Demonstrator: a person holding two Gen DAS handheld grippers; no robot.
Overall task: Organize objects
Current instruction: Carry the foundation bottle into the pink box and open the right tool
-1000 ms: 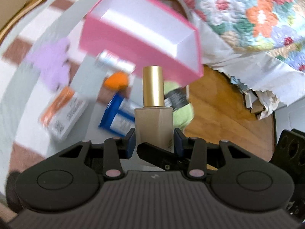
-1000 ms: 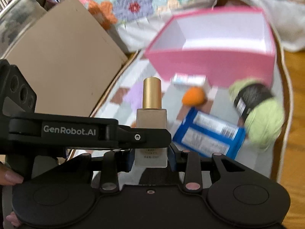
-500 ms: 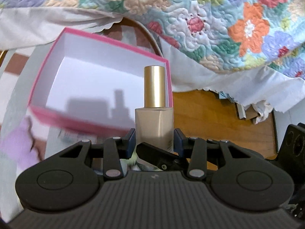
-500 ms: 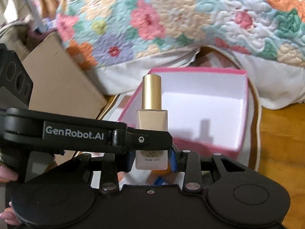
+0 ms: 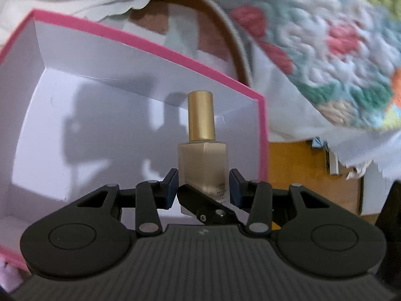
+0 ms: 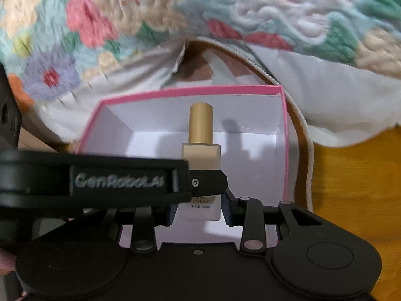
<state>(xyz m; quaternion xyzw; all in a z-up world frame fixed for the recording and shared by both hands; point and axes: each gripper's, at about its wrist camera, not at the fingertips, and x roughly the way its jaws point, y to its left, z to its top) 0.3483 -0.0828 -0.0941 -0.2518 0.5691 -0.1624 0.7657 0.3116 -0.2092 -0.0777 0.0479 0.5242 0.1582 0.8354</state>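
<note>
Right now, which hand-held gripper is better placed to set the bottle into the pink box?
The right hand-held gripper: it clamps the bottle, with the box centred ahead; the left hand-held gripper looks looser.

Both grippers are matte black plastic: the left gripper [image 5: 203, 188] has a ribbed grey-black housing, two round discs at its shoulders, and slim linkage arms pinned with small silver rivets leading to dark blue pads [image 5: 172, 186]. The right gripper [image 6: 198, 207] is built the same way, with silver rivets on its links and blue pads. Across the right view runs a black bar with "GenRobot.AI" in raised pale lettering and a small screw at its tip.
</note>
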